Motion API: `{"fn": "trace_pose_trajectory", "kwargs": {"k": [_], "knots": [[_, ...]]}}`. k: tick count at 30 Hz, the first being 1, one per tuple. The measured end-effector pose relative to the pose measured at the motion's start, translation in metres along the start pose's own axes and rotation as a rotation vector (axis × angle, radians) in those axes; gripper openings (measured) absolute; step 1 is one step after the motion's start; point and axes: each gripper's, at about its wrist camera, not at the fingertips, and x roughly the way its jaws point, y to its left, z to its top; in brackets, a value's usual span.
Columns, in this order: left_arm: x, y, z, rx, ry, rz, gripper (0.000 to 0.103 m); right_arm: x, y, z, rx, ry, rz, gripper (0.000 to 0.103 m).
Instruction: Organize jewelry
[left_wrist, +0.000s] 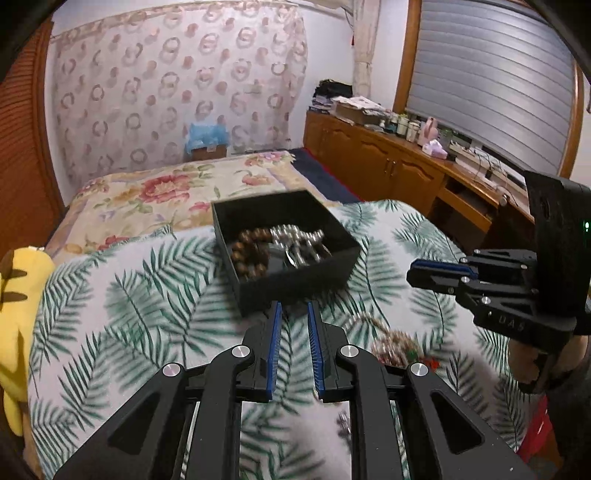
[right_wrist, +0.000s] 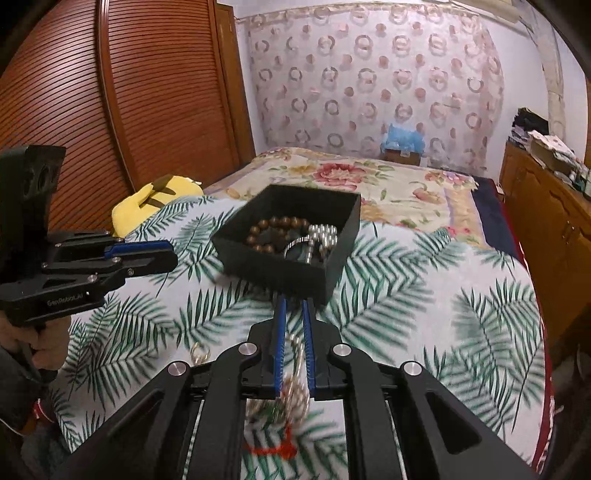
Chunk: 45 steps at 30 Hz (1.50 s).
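Carrying stage: right gripper (right_wrist: 293, 306) clamping beaded necklace (right_wrist: 295, 391) dangling beneath, left gripper (left_wrist: 294, 308) nearly closed, empty, black box (right_wrist: 291, 236) lying just ahead, requiring forward reach and release inside.

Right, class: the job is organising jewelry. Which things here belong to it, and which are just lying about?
Belongs to the job:
- black box
- brown bead bracelet in the box
- silver bead bracelet in the box
- pale bead strand on the bedcover by the right tool

Lying about:
- yellow plush toy
- leaf-print bedcover
- cluttered wooden sideboard
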Motion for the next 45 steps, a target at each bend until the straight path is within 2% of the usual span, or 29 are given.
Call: {"fn": "trace_pose_trajectory", "kwargs": {"k": [11,13,16,19,22,25,29,30,35,37,45], "knots": [[-0.011,-0.020,-0.032,0.010,0.017,-0.010,0.016,-0.023,0.010,-0.036,0.016,0.009,-0.020,0.011],[-0.014,-0.023,-0.036,0.013,0.015,-0.010,0.022,-0.029,0.014,-0.041,0.012,0.002,-0.032,0.011],[-0.016,-0.025,-0.040,0.014,0.014,-0.011,0.025,-0.037,0.019,-0.043,0.015,-0.012,-0.040,0.012],[-0.017,-0.027,-0.045,0.012,0.018,-0.014,0.032,-0.047,0.023,-0.044,0.019,-0.030,-0.052,0.025],[-0.015,-0.030,-0.050,0.014,0.032,-0.015,0.035,-0.057,0.027,-0.043,0.018,-0.045,-0.070,0.027],[-0.010,-0.032,-0.054,0.015,0.054,-0.015,0.041,-0.066,0.029,-0.040,0.020,-0.067,-0.091,0.035],[-0.001,-0.036,-0.060,0.023,0.086,-0.013,0.048,-0.075,0.027,-0.039,0.027,-0.091,-0.105,0.035],[0.000,-0.037,-0.061,0.024,0.090,-0.014,0.052,-0.076,0.026,-0.038,0.026,-0.095,-0.106,0.035],[0.008,-0.044,-0.065,0.041,0.122,-0.023,0.057,-0.076,0.023,-0.042,0.031,-0.096,-0.107,0.035],[0.012,-0.048,-0.067,0.049,0.135,-0.024,0.062,-0.075,0.022,-0.044,0.033,-0.093,-0.109,0.035],[0.024,-0.053,-0.072,0.075,0.177,-0.019,0.064,-0.073,0.018,-0.046,0.036,-0.084,-0.112,0.035]]}}
